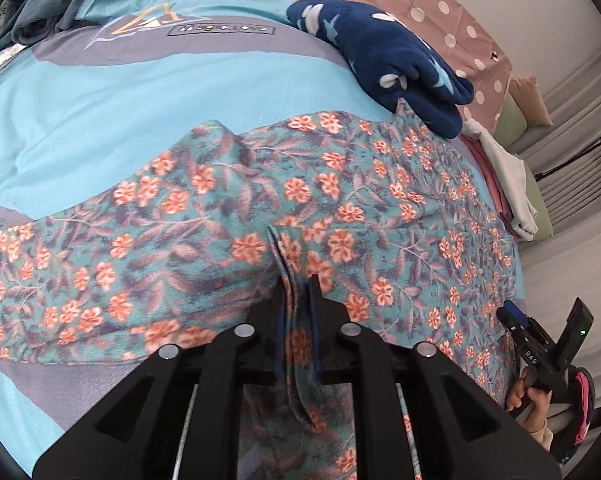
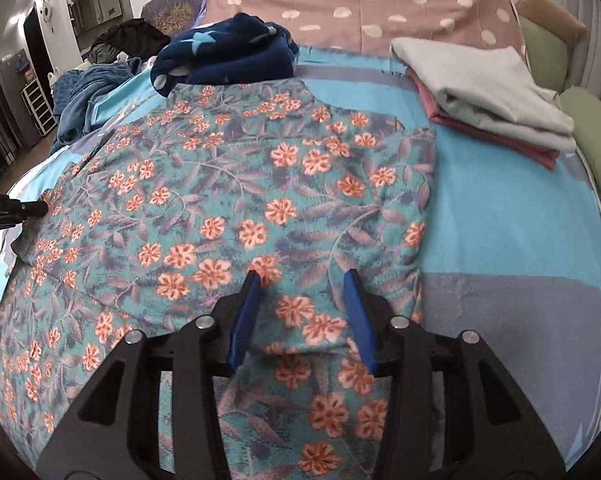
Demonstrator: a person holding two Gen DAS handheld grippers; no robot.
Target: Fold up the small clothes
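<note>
A teal garment with orange flowers (image 1: 340, 200) lies spread on the blue bed sheet (image 1: 100, 112); it also fills the right wrist view (image 2: 240, 200). My left gripper (image 1: 298, 284) is shut on a raised fold of this floral garment at its near edge. My right gripper (image 2: 302, 280) is open, its blue pads (image 2: 246, 312) spread above the garment's near right part, holding nothing. The right gripper also shows in the left wrist view (image 1: 516, 320) at the garment's far right edge. The left gripper's tip shows at the left of the right wrist view (image 2: 20, 210).
A navy fleece with pale shapes (image 1: 388, 60) lies bunched at the garment's far edge, also in the right wrist view (image 2: 228, 56). A folded stack of white and pink cloth (image 2: 484, 92) sits at the right. A dotted pink cover (image 2: 380, 4) and green pillows (image 2: 596, 136) lie behind.
</note>
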